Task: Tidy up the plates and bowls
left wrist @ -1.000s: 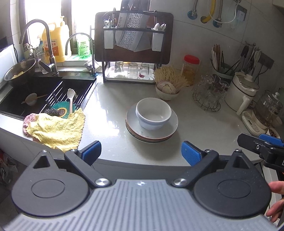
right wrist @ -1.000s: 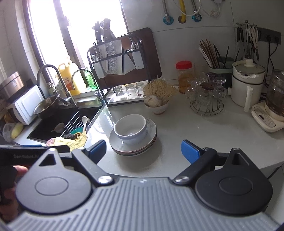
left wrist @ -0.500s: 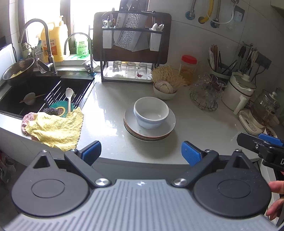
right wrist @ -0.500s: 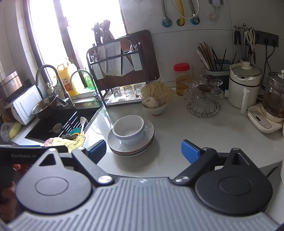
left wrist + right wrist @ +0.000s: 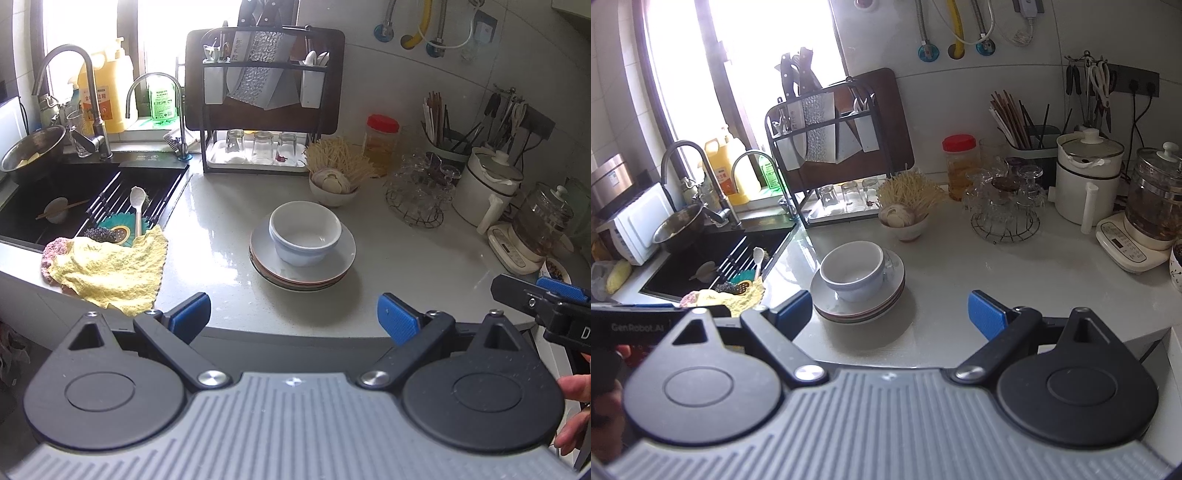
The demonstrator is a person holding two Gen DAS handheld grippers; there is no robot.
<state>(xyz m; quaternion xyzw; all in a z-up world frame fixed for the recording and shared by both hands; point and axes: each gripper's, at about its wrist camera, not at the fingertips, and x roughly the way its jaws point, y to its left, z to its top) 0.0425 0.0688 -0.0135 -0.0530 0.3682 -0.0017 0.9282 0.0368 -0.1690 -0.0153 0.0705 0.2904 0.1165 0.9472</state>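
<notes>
A white bowl point(image 5: 305, 232) sits upright on a stack of plates point(image 5: 303, 271) in the middle of the grey counter; the bowl point(image 5: 854, 269) and the stack point(image 5: 858, 308) also show in the right wrist view. My left gripper point(image 5: 293, 317) is open and empty, short of the counter's front edge and in line with the stack. My right gripper point(image 5: 884, 315) is open and empty, also near the front edge, with the stack just ahead of its left finger. It shows at the right edge of the left wrist view point(image 5: 543, 295).
A black sink point(image 5: 88, 195) with a spoon and a yellow cloth point(image 5: 110, 267) lies at the left. A dish rack point(image 5: 262, 110) with knives and glasses stands behind. A small bowl of noodles point(image 5: 334, 181), a wire rack of glasses point(image 5: 417, 192), a jar and kettles stand at the right.
Both grippers have drawn back and risen slightly, so the bowl and plates sit a little farther away in both views. Both stay open.
</notes>
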